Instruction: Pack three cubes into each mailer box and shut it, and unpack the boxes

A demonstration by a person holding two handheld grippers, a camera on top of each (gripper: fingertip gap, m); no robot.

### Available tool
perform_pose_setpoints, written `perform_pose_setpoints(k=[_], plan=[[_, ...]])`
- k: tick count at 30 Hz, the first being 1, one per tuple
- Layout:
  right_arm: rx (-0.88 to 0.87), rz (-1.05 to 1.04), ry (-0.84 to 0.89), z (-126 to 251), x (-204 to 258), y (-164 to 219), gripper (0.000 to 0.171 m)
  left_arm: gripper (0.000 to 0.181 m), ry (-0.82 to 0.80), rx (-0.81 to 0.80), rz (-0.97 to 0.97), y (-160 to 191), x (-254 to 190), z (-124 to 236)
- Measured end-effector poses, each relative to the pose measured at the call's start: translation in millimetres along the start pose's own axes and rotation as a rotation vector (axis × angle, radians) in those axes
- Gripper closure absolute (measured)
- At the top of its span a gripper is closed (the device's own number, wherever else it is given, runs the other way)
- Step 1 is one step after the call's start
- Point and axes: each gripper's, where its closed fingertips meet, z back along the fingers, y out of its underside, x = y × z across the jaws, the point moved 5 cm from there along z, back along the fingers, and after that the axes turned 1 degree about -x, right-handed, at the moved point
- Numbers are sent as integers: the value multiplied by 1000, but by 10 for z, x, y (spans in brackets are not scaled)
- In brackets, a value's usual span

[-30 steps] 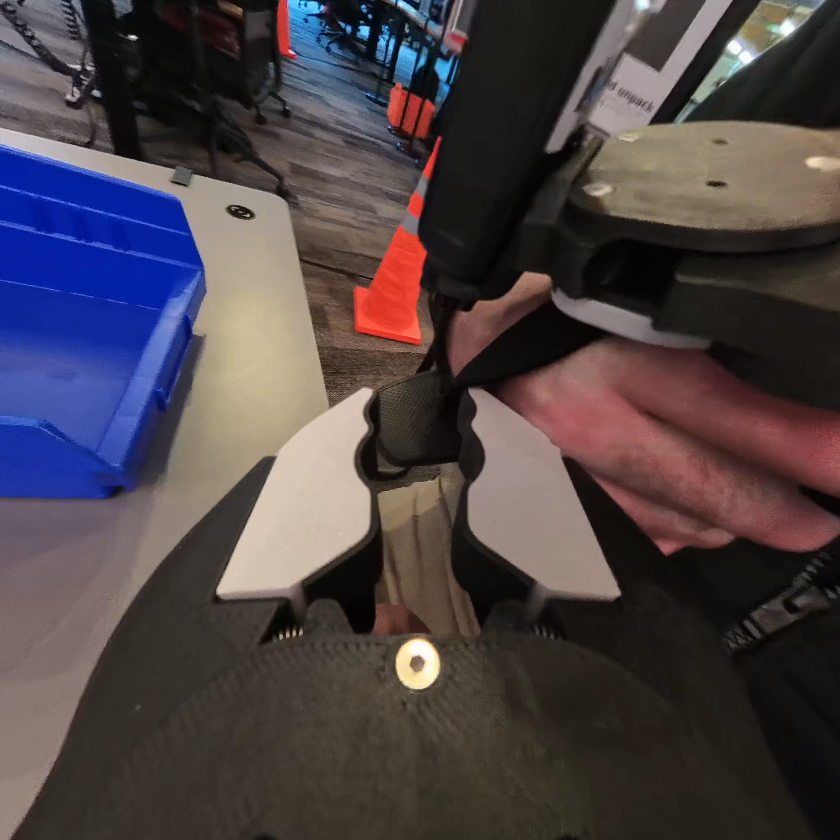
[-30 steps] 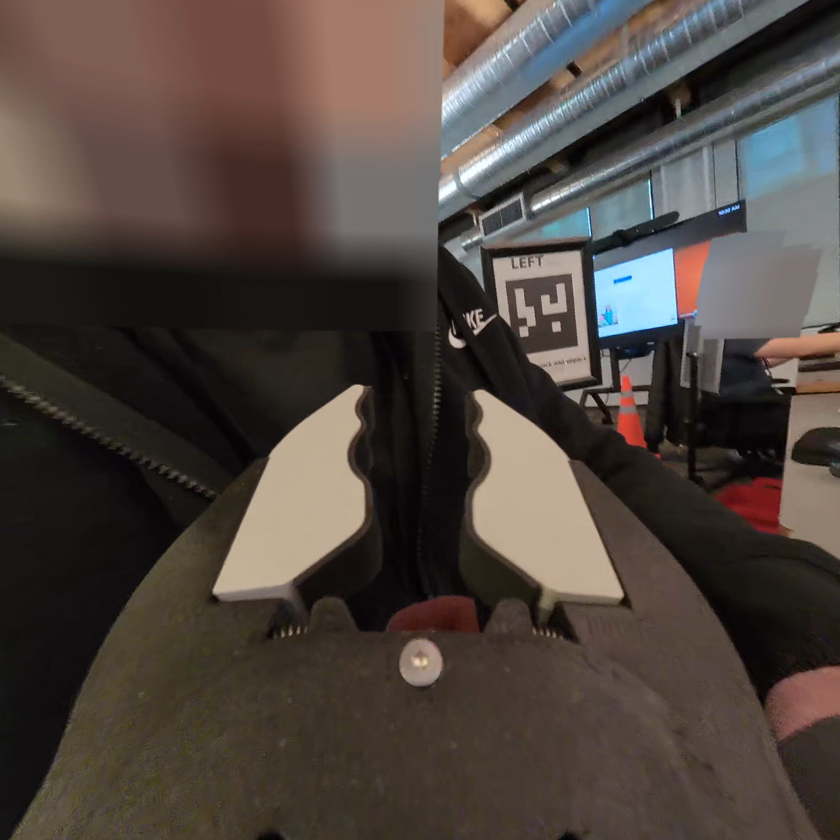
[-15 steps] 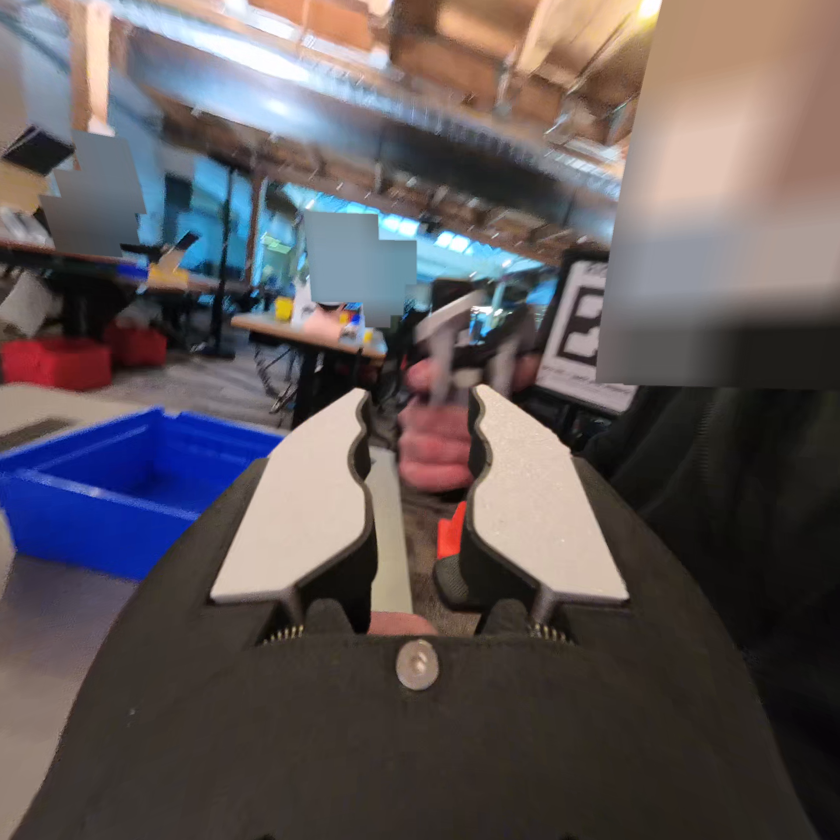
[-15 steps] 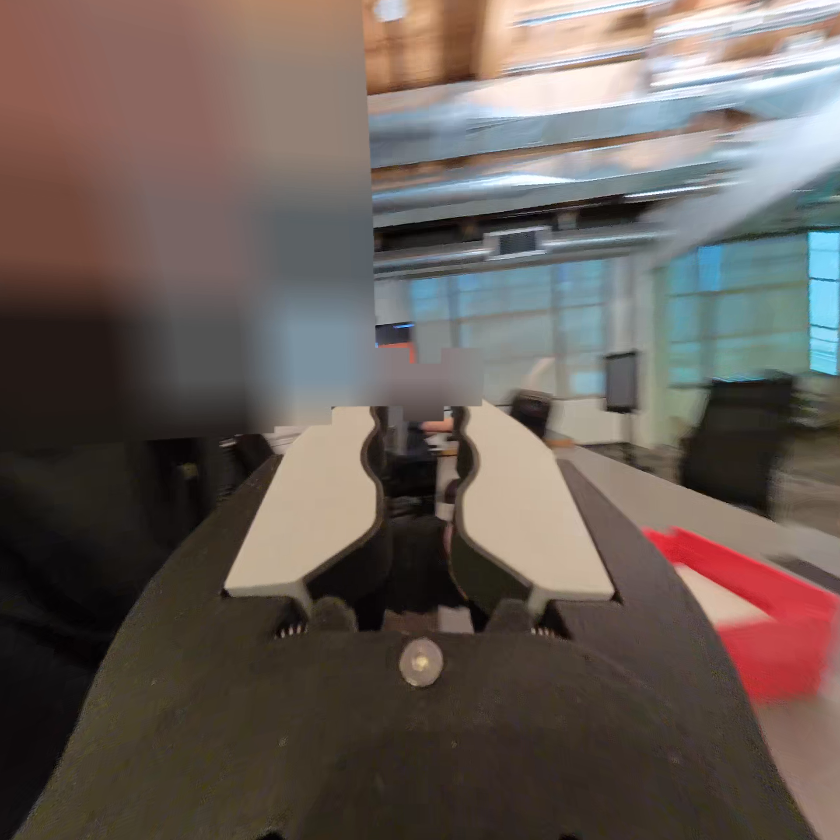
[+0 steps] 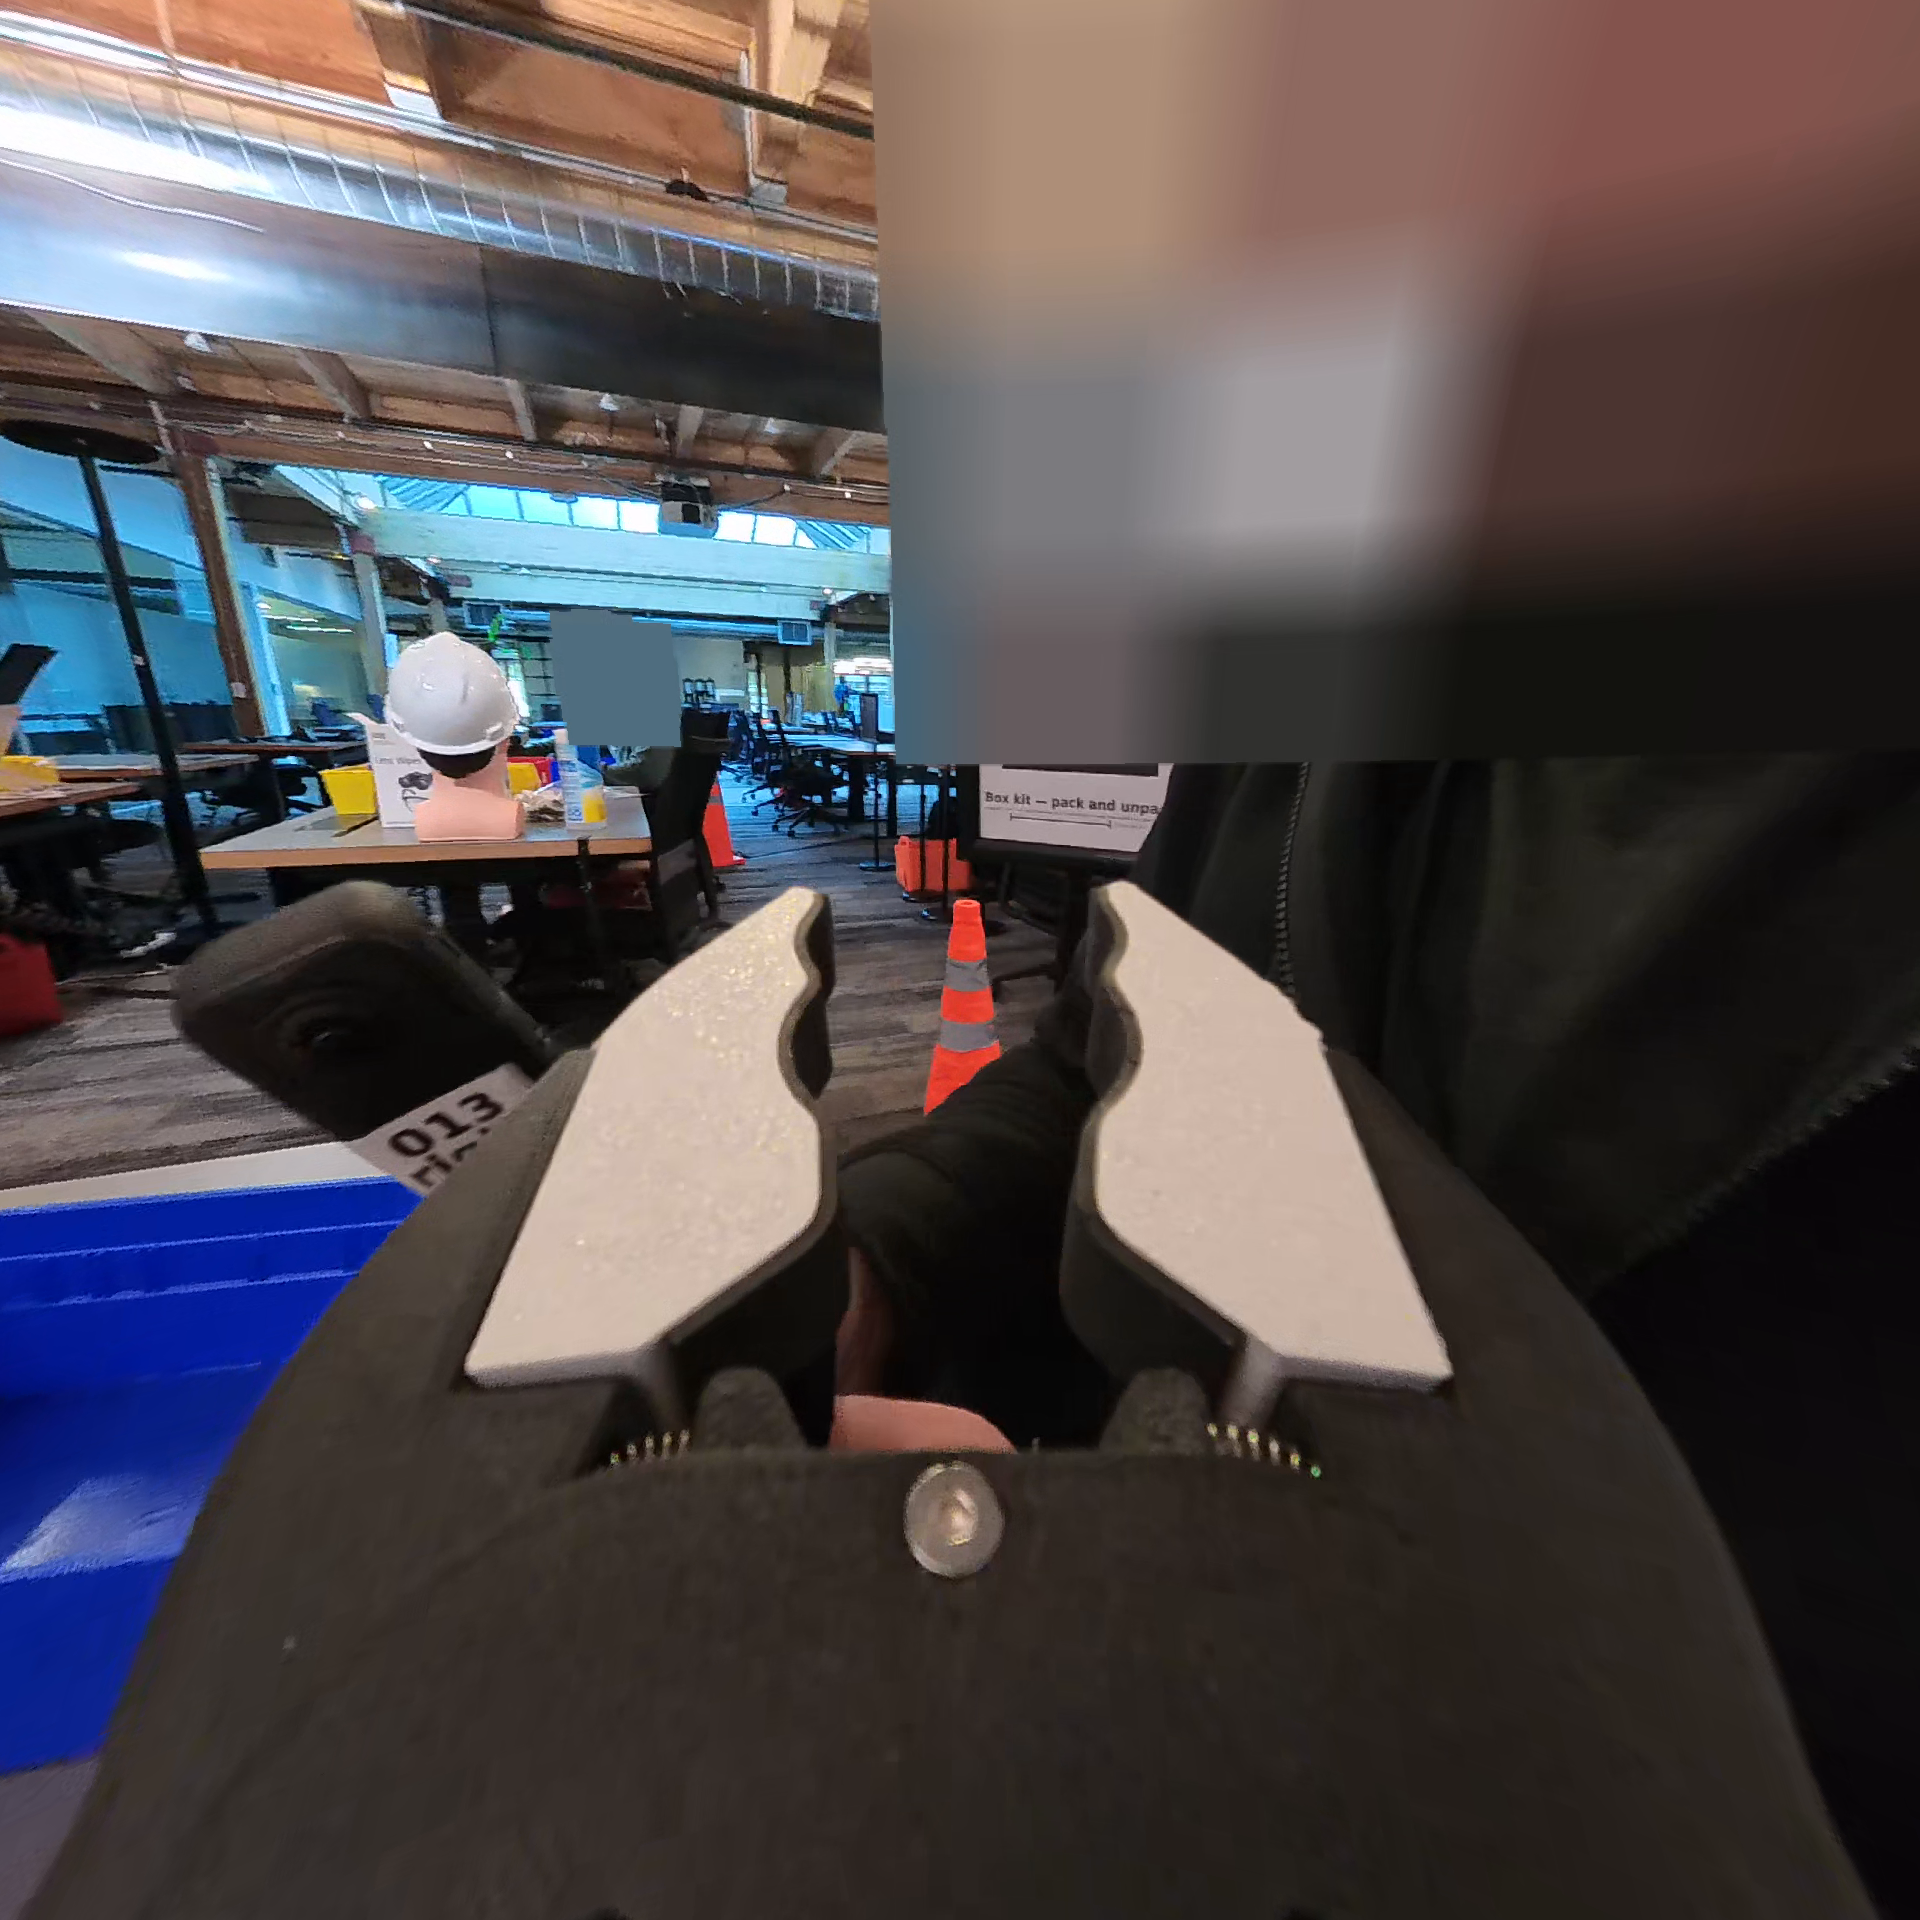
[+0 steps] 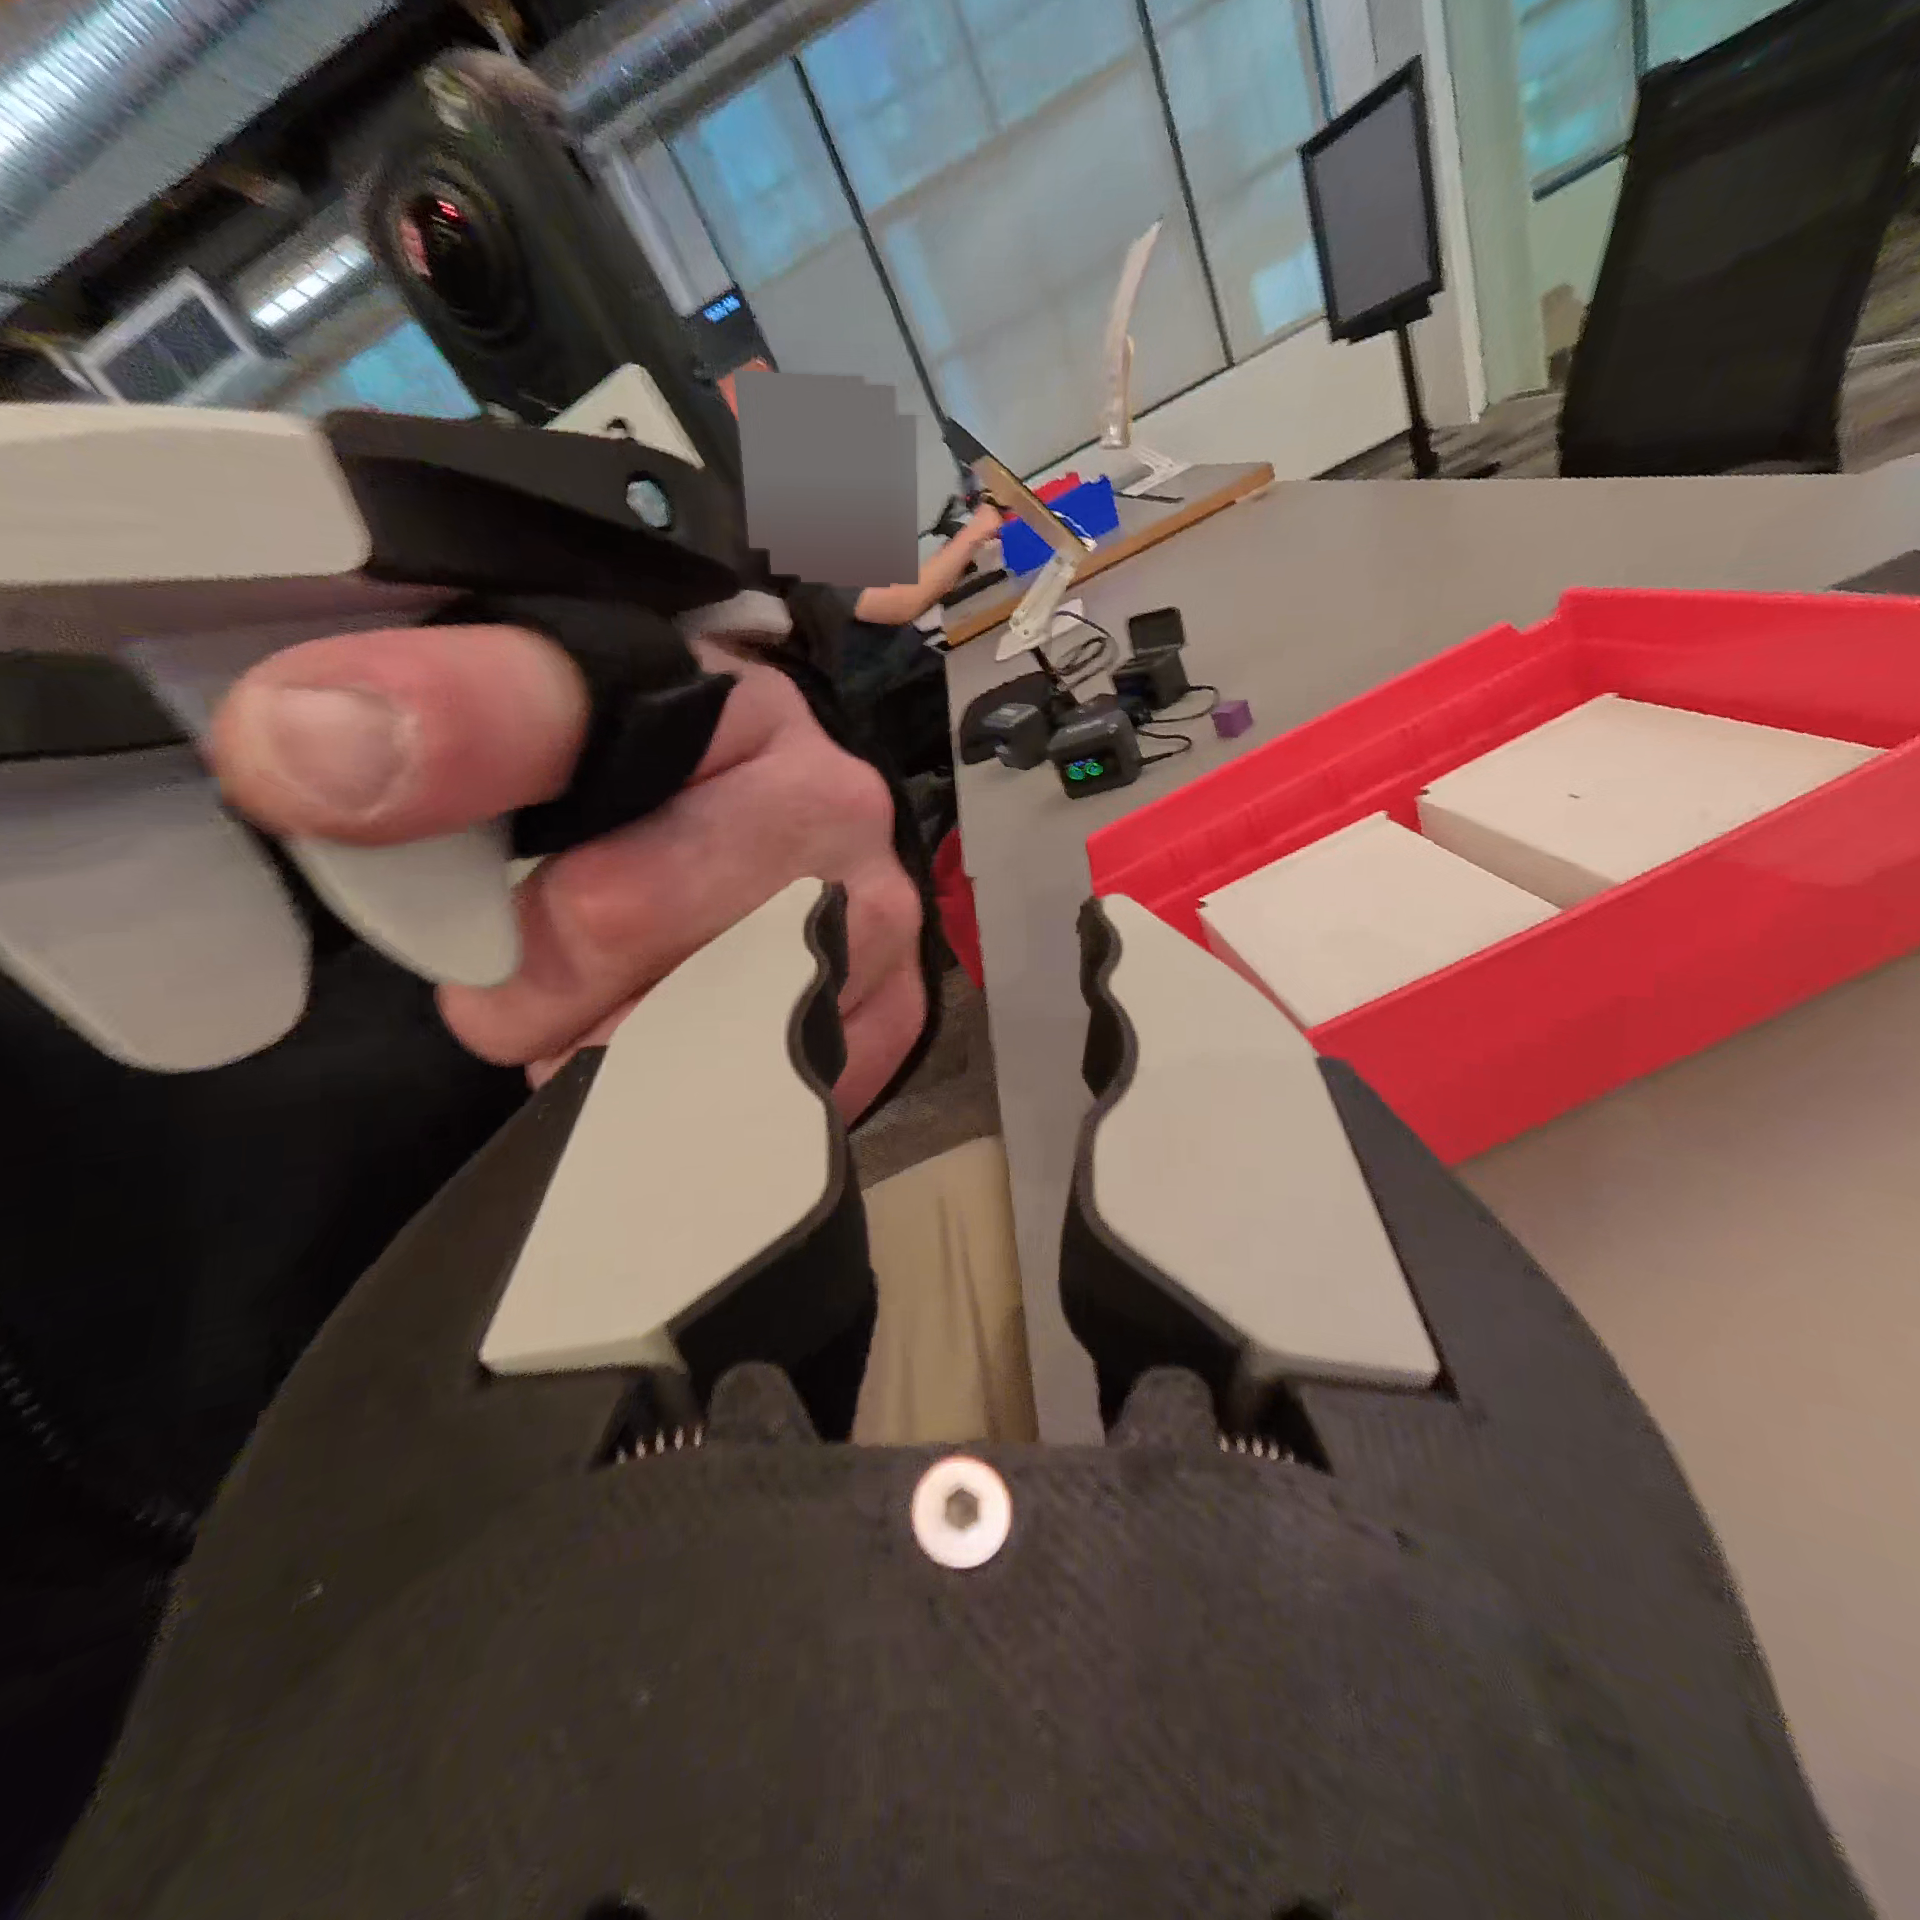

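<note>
**Two mailer boxes wait in the red bin while both tongs hang idle**

Two flat white mailer boxes [image 6: 1371, 920] lie side by side in the red bin [image 6: 1621, 1023] on the grey desk [image 6: 1683, 1299], to the right in the right wrist view. Their lids look flush, so they are probably shut; whether cubes are inside cannot be told. One small purple cube [image 6: 1232, 718] sits far back on the desk beside some black chargers.

The right tongs [image 6: 961, 945] are partly open and hold nothing, aimed along the desk's near edge. The left tongs [image 5: 961, 940] are likewise parted and empty, pointing out across the room past an orange cone [image 5: 964, 1013], with a blue bin [image 5: 156, 1382] at the near left.

Neither tool is over its work; the person's hand [image 6: 582, 831] grips the left handle close to the body, seemingly settling the grip before reaching for a box.
</note>
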Motion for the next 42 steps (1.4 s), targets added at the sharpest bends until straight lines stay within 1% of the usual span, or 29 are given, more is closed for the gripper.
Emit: perform_pose_setpoints(k=[2, 4, 6, 7, 8, 10, 12, 13, 14, 15, 17, 19, 20, 21, 22, 23, 25, 27, 30, 31, 33, 34, 35, 37, 39, 41, 42], plan=[[26, -7, 18, -60, -24, 14, 135, 132, 29, 11, 4, 40, -50, -60], [82, 0, 35, -139, -69, 66, 138, 131, 73, 23, 5, 65, -132, -139], [161, 7, -7, -253, -52, 180, 143, 128, 111, 51, 0, 82, -221, -223], [160, -7, -34, -266, -51, 194, 146, 127, 111, 79, -18, 95, -247, -235], [130, -17, -59, -230, -60, 163, 138, 126, 104, 79, -40, 76, -259, -219], [55, -60, -173, -104, -13, 50, 133, 126, 122, 44, -20, -13, -265, -143], [77, -56, -202, -51, 15, 13, 131, 125, 158, 25, 5, -66, -281, -102], [88, -33, -209, -53, 47, 8, 132, 124, 183, 31, 12, -62, -308, -112], [94, -21, -227, -58, 88, 0, 141, 123, 206, 49, 16, -42, -341, -134], [97, -6, -234, -58, 113, -6, 145, 121, 219, 68, 7, -20, -373, -153], [119, 5, -235, -50, 122, -5, 138, 118, 245, 96, -4, 15, -429, -177], [113, 0, -266, -24, 135, -20, 136, 116, 252, 117, -16, 15, -444, -165], [100, -13, -296, 5, 155, -40, 129, 117, 236, 119, -34, -4, -428, -146], [93, -18, -316, 29, 181, -56, 118, 117, 229, 113, -42, -33, -412, -119], [103, 5, -285, 23, 173, -49, 119, 117, 243, 97, -30, -63, -416, -96], [127, 32, -243, -5, 156, -24, 125, 118, 261, 85, -19, -80, -432, -91], [111, 14, -250, -25, 176, -28, 132, 117, 250, 106, -50, -71, -449, -103], [95, -2, -236, -31, 167, -26, 128, 116, 258, 117, -56, -66, -467, -112], [117, -7, -213, -105, 158, 42, 131, 115, 288, 129, -32, 4, -508, -168], [116, -8, -227, -99, 163, 57, 135, 114, 286, 165, -53, 47, -524, -186], [81, -39, -268, -22, 166, 19, 123, 114, 274, 189, -86, 54, -529, -171], [66, -47, -300, 21, 199, -9, 114, 114, 266, 180, -83, 31, -508, -147], [70, -34, -310, 45, 236, -18, 113, 115, 260, 165, -78, 5, -486, -124], [110, 12, -266, 10, 262, 9, 110, 115, 268, 143, -66, -17, -475, -110], [116, 4, -256, -20, 272, 18, 109, 114, 270, 161, -78, 3, -493, -124], [105, 13, -220, -7, 245, 11, 104, 114, 264, 168, -82, 6, -495, -131], [101, 22, -206, -1, 231, 7, 115, 114, 269, 168, -76, 11, -502, -138]])
